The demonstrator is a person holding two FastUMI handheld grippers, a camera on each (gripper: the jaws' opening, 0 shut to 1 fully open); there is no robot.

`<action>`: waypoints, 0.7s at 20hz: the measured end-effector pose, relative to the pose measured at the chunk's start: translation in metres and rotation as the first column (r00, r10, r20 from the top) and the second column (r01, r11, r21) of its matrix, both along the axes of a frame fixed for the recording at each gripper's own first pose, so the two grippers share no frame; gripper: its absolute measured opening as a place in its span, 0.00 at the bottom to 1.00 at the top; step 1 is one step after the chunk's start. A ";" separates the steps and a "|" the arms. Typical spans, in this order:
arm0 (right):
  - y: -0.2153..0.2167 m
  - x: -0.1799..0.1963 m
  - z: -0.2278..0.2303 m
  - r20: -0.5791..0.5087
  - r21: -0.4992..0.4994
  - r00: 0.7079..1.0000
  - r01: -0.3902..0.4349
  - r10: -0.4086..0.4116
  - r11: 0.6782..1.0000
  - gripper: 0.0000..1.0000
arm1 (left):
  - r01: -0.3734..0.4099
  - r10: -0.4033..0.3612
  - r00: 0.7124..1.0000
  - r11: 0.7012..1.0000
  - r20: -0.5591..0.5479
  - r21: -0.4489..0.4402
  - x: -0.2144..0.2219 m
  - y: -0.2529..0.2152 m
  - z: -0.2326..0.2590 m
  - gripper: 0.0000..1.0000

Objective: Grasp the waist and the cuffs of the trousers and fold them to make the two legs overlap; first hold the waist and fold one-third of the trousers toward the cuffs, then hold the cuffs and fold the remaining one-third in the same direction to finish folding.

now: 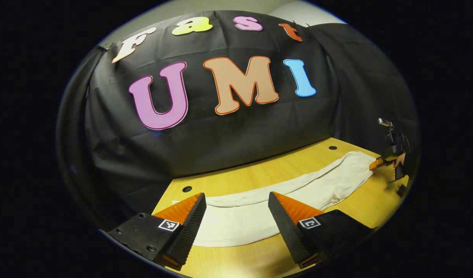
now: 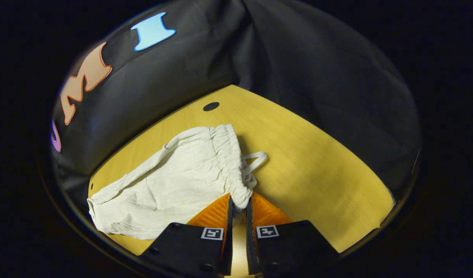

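Right gripper view: right tool (image 2: 238,206) pinches trousers' (image 2: 174,185) waistband edge (image 2: 230,162)

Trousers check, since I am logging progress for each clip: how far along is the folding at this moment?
Done: the trousers lie as one long narrow strip on the table, so the legs seem to overlap already. In hand: the right gripper is shut on the waist, and the left gripper hangs open over the cuff end. Left: both one-third folds, since no folded layer is visible yet.
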State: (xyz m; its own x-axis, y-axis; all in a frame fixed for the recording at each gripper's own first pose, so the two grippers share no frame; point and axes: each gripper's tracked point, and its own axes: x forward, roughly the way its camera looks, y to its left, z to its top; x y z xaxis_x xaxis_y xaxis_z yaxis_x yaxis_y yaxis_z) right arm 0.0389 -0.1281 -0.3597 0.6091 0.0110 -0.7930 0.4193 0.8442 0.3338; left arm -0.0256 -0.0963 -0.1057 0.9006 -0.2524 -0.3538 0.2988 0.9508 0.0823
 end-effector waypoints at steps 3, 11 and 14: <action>-0.015 0.003 0.020 0.025 -0.001 0.999 0.020 -0.020 1.000 0.17 | -0.010 0.009 1.000 1.000 -0.013 -0.007 -0.001 0.005 -0.005 0.96; -0.002 0.023 0.089 0.185 0.082 0.983 -0.030 0.014 0.996 0.17 | 0.016 -0.016 1.000 1.000 -0.017 -0.001 0.009 0.014 -0.012 0.96; -0.004 0.023 0.092 0.234 0.082 0.971 -0.074 0.053 0.994 0.17 | 0.015 -0.015 1.000 1.000 -0.020 -0.004 0.011 0.027 -0.016 0.96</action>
State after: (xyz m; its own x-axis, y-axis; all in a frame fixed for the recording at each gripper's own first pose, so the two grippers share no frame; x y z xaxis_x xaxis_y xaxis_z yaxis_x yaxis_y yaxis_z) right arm 0.0618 -0.1324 -0.2677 0.7715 0.1197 -0.6249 0.2686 0.8290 0.4905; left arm -0.0143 -0.0698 -0.1216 0.8896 -0.2677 -0.3702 0.3148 0.9464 0.0722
